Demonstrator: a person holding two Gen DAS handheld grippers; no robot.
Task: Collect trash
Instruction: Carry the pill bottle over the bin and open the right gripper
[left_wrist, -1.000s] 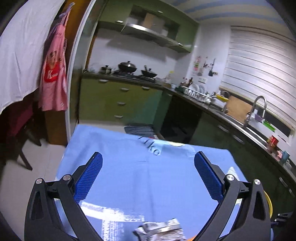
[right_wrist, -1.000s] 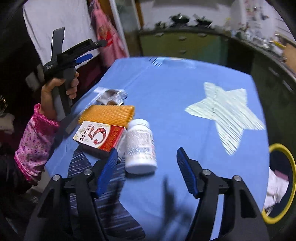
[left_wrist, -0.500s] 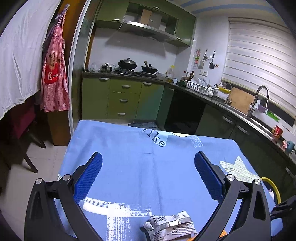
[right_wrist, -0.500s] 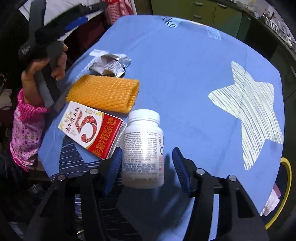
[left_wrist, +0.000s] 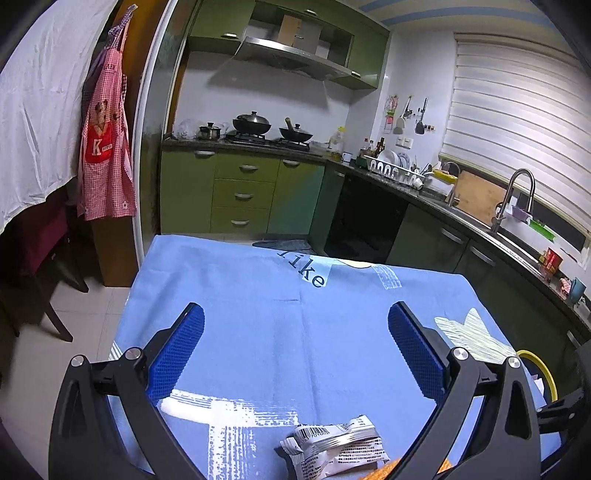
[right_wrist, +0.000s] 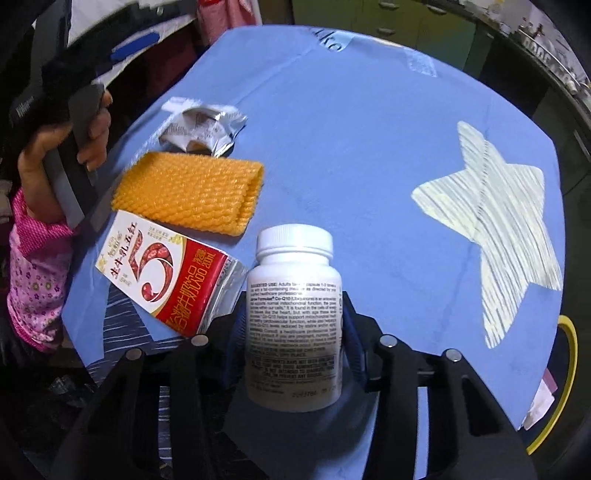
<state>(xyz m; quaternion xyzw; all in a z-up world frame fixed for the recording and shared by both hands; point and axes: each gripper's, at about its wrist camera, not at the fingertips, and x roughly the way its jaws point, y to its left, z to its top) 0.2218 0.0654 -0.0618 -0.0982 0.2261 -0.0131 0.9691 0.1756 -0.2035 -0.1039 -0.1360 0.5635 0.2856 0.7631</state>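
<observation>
My right gripper (right_wrist: 293, 332) is shut on a white pill bottle (right_wrist: 294, 317) that stands upright on the blue tablecloth (right_wrist: 351, 155). Left of it lie a red-and-white carton (right_wrist: 166, 280), an orange foam net (right_wrist: 192, 192) and a crumpled silver wrapper (right_wrist: 201, 127). My left gripper (left_wrist: 295, 350) is open and empty above the cloth, with the silver wrapper (left_wrist: 332, 448) just below and in front of it. It shows at the right wrist view's left edge (right_wrist: 70, 122), held in a hand.
A yellow-rimmed bin (right_wrist: 561, 387) sits beside the table on the right, also in the left wrist view (left_wrist: 539, 373). Green kitchen cabinets (left_wrist: 240, 195) and a counter with a sink (left_wrist: 513, 206) lie beyond the table. A chair (left_wrist: 37, 258) stands at the left.
My right gripper moved forward around the pill bottle and closed on it. My left gripper tilted down slightly, and more of the wrapper shows.
</observation>
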